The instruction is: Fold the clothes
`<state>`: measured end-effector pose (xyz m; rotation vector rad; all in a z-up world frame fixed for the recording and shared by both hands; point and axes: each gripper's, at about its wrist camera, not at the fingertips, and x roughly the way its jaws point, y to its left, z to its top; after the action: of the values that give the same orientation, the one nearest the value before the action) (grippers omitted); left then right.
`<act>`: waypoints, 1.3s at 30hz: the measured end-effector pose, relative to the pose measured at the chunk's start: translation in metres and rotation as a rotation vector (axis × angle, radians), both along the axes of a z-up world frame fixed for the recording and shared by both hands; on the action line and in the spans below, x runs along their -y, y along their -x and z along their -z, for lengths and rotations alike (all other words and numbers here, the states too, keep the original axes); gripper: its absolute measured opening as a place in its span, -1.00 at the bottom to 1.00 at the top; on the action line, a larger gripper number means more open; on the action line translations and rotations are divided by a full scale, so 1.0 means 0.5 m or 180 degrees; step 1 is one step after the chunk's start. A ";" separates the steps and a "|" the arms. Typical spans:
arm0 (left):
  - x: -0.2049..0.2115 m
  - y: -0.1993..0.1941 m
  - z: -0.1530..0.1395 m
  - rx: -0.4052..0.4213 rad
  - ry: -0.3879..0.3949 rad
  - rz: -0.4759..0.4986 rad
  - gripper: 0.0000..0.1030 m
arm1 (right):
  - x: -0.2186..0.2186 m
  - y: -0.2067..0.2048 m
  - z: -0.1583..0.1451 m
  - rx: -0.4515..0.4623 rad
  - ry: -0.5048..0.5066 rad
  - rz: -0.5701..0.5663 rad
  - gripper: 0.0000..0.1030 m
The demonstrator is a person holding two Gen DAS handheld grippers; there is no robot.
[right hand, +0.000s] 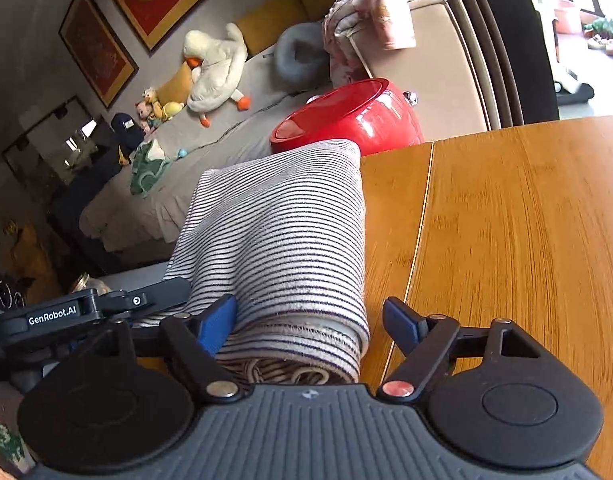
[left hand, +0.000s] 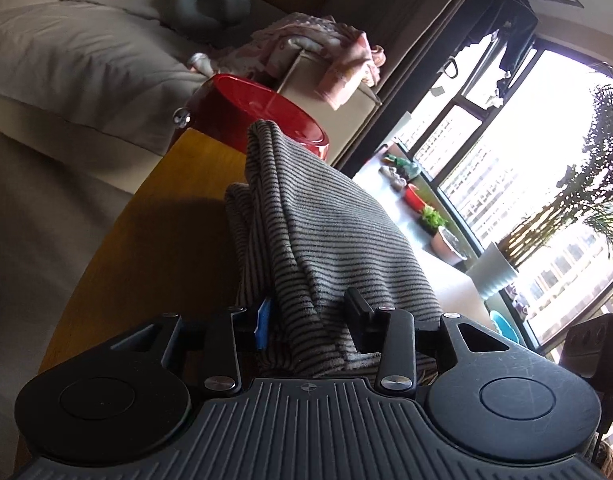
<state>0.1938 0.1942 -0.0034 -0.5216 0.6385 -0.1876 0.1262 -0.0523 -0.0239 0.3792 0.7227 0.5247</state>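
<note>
- Left wrist view: the left gripper [left hand: 312, 322] points along the folded grey-and-black striped knit garment [left hand: 330, 232]. Its jaws stand partly apart with a bunch of the striped fabric between them; whether the pads press on the cloth cannot be told.
- Right wrist view: the right gripper [right hand: 310, 324] has its jaws wide apart. The blue-padded left finger [right hand: 216, 324] touches the side of the garment [right hand: 282, 236]; the right finger [right hand: 402, 322] stands clear of it over bare wood.
- The garment lies as a thick folded bundle on the orange-brown wooden table [right hand: 506, 240], its far end reaching the table's far edge. In the right wrist view its near end shows several stacked layers with a stitched hem.
- A thin pale seam [right hand: 420, 220] runs across the table top just beside the garment.
- Beyond the far table edge stands a glossy red round tub [right hand: 358, 120].
- Behind the tub is a beige sofa [right hand: 426, 60] with a pink patterned blanket [right hand: 378, 4] draped over its arm, a grey ring-shaped cushion [right hand: 302, 52] and a white plush duck with orange feet [right hand: 216, 68].
- Left wrist view: a bright window [left hand: 546, 180] with potted plants [left hand: 586, 208] on its sill.
</note>
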 end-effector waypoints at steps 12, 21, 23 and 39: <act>0.164 0.204 0.017 -0.0255 -0.0827 -0.0311 0.88 | 0.062 0.194 -0.004 0.0193 0.0459 0.0033 1.00; 0.249 0.233 0.027 -0.0339 -0.1450 -0.0637 1.00 | 0.079 0.270 0.004 0.0157 0.1649 0.0455 1.00; 0.251 0.233 0.026 -0.0369 -0.1495 -0.0704 1.00 | 0.078 0.266 0.006 0.0161 0.1656 0.0432 1.00; 0.253 0.234 0.026 -0.0547 -0.1673 -0.1058 1.00 | 0.061 0.243 0.006 0.0196 0.1639 0.0518 1.00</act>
<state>0.0767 0.0678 -0.0164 -0.1290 0.7258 0.3371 0.0049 -0.0828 -0.0269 -0.0598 0.7316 0.1823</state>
